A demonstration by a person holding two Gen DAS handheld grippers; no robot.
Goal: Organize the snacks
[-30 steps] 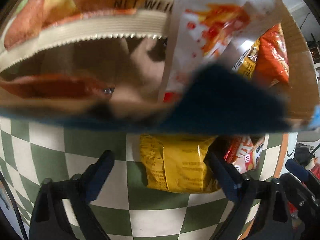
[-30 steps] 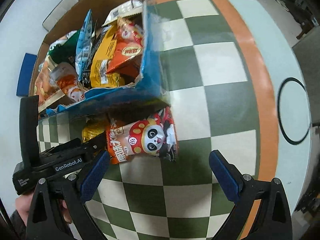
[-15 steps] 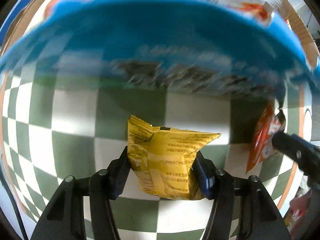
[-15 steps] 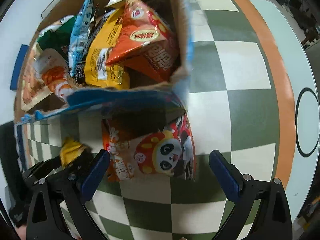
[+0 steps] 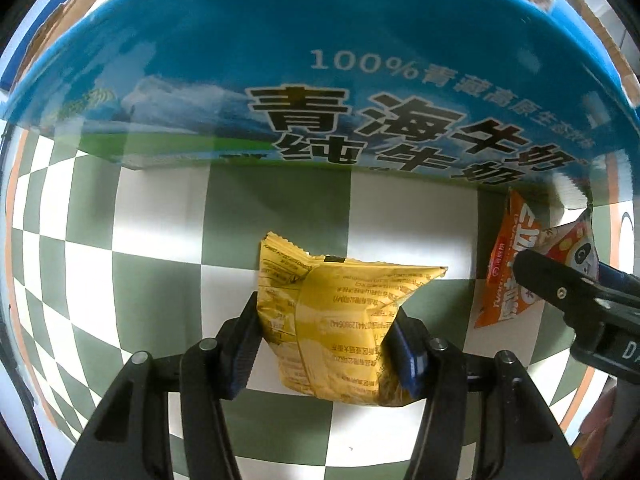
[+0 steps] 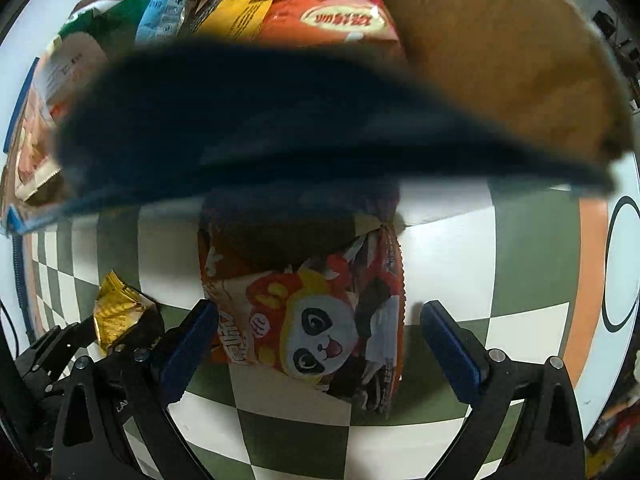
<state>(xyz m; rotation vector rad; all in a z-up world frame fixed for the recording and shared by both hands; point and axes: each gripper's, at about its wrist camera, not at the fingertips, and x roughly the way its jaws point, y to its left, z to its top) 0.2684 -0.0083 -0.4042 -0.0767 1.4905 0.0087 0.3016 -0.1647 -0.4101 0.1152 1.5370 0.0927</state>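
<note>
Left wrist view looks straight down on a green-and-white checkered mat (image 5: 152,280), and the left gripper (image 5: 326,346) has its two blue pads pressed against the sides of a yellow snack packet (image 5: 340,320), which bulges between them; the grip is firm and the packet lies flat on the mat, printed back facing up. Just ahead of the fingertips stands the blue printed wall of a cardboard milk carton box (image 5: 320,80), with bold black Chinese characters across it. Off to the right of this gripper, partly behind the other tool's black finger, lies an orange-red panda snack bag (image 5: 516,248), close to the box's corner.

From the right wrist view, the right gripper (image 6: 320,344) hangs over that same panda snack bag (image 6: 320,320) with its jaws spread wide. The left pad (image 6: 188,344) sits just at the bag's left edge, while the right pad (image 6: 452,348) stands clear of the bag's right edge, so nothing is clamped. Ahead of it, the box's rim (image 6: 280,120) blurs dark across the picture, and beyond that rim the box is packed with other snack bags (image 6: 332,12) in orange, yellow, light blue and green. To the lower left the left gripper (image 6: 120,332) shows with the yellow packet (image 6: 116,312) in it
</note>
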